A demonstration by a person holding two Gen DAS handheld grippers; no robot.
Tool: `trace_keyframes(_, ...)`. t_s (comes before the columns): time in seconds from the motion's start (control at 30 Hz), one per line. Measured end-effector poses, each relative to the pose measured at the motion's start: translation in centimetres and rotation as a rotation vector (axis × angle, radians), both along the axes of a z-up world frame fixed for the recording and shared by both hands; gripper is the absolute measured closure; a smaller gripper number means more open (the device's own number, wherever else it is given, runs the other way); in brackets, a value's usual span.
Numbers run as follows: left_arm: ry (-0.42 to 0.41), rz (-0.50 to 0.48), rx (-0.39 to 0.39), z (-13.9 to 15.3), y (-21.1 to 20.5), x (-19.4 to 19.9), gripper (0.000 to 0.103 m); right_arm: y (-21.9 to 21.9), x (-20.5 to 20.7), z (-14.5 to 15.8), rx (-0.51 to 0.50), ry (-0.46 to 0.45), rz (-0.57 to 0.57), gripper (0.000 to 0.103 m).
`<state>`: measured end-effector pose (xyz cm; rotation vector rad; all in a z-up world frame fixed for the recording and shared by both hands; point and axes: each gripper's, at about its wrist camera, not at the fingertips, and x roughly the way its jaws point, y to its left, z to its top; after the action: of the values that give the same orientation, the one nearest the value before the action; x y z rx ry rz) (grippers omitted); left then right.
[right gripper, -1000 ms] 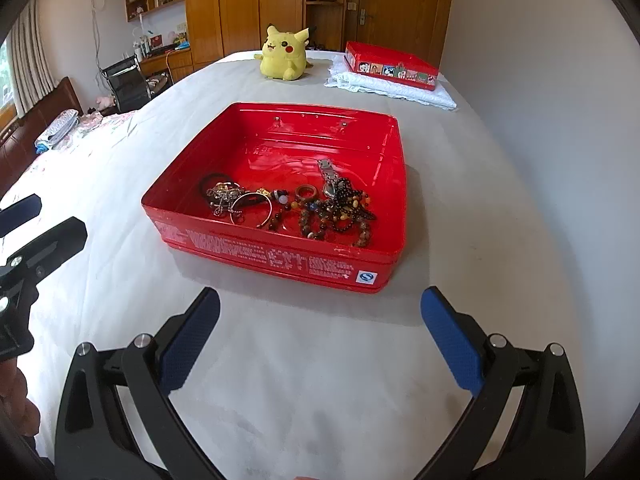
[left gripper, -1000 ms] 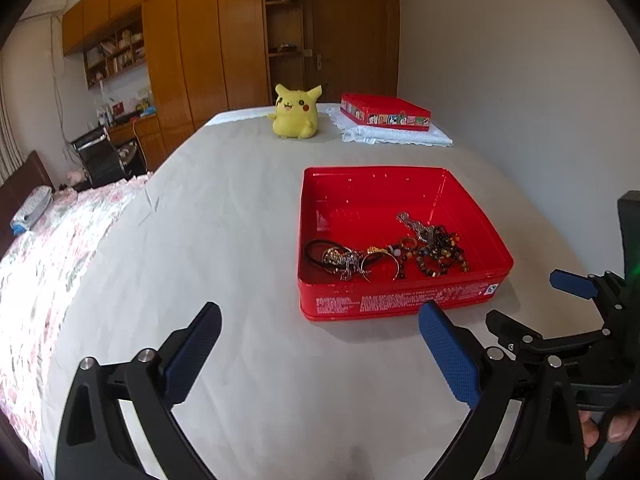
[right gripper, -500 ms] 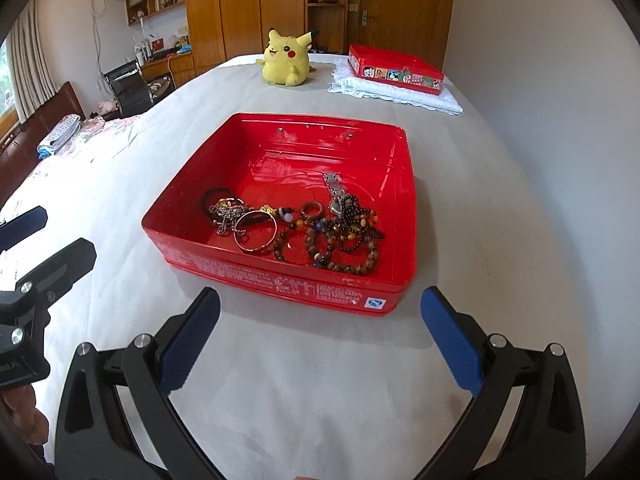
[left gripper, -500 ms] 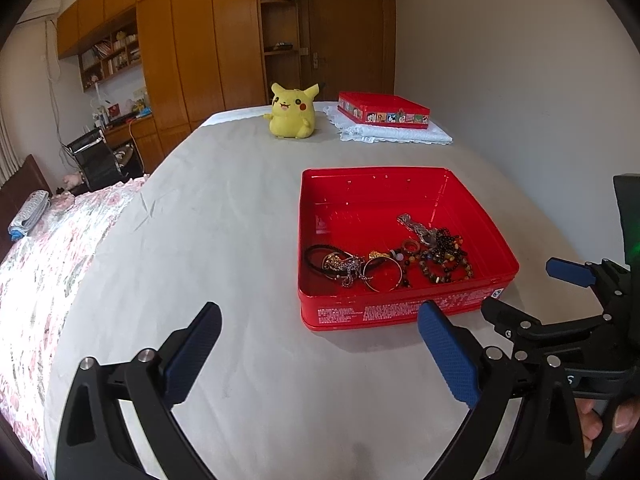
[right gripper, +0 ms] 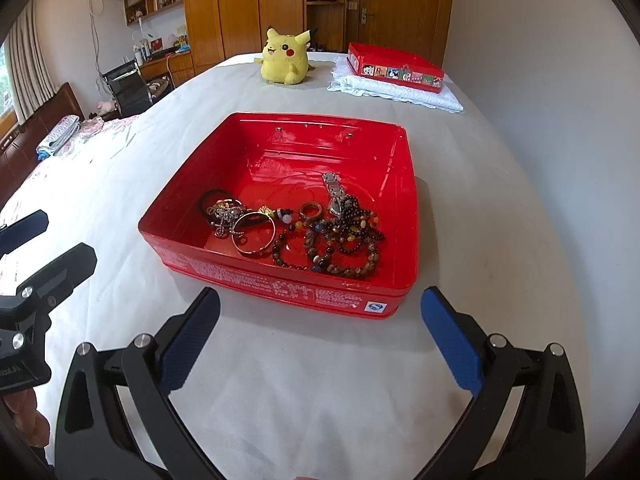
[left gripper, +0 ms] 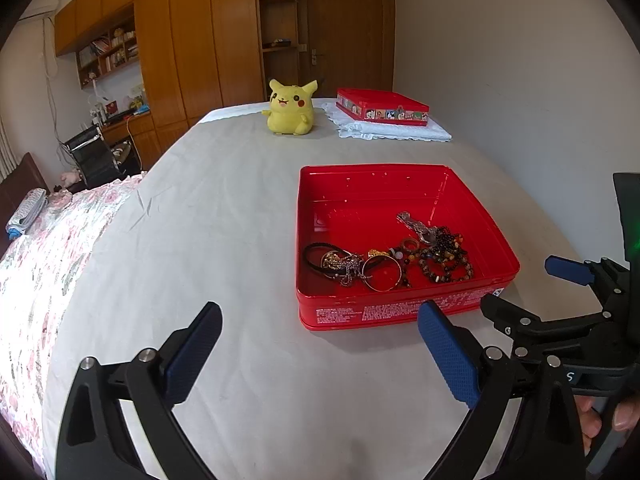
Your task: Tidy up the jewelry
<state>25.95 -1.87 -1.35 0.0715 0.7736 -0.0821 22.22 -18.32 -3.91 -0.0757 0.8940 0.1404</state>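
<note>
An open red tin box [left gripper: 404, 312] [right gripper: 280, 284] sits on the grey bedsheet. Inside lies a pile of jewelry: bead bracelets [right gripper: 340, 240] [left gripper: 444, 264], a gold bangle [right gripper: 256, 234] [left gripper: 382, 274], a black hair tie with a rhinestone piece [right gripper: 222, 210] [left gripper: 336, 262], a wooden ring [right gripper: 311, 211] and a metal watch band [right gripper: 335, 194] [left gripper: 416, 224]. My left gripper [left gripper: 320, 344] is open and empty, short of the box's near left corner. My right gripper [right gripper: 320, 328] is open and empty, just before the box's front wall.
A yellow Pikachu plush [left gripper: 291, 108] [right gripper: 285, 58] sits at the far end. A red lid with cartoon pictures [left gripper: 382, 106] [right gripper: 394, 66] lies on a white folded cloth [right gripper: 400, 90]. A floral quilt [left gripper: 40, 248] covers the left side. A wall runs along the right.
Both grippers have moved forward and a little higher toward the red box, which looks larger now. Both stay open and empty. The jewelry has not moved.
</note>
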Motion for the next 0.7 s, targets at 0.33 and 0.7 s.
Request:
trace_keyframes(0.33,0.009,0.000,-0.006,-0.19,0.00,0.05,0.005,-0.23,0.07,0.02,-0.001,-0.001,-0.003,0.003)
trace_keyframes(0.7,0.012,-0.001,-0.009,-0.22,0.00,0.12,0.005,-0.42,-0.02,0.00,0.000,0.001,-0.003,0.003)
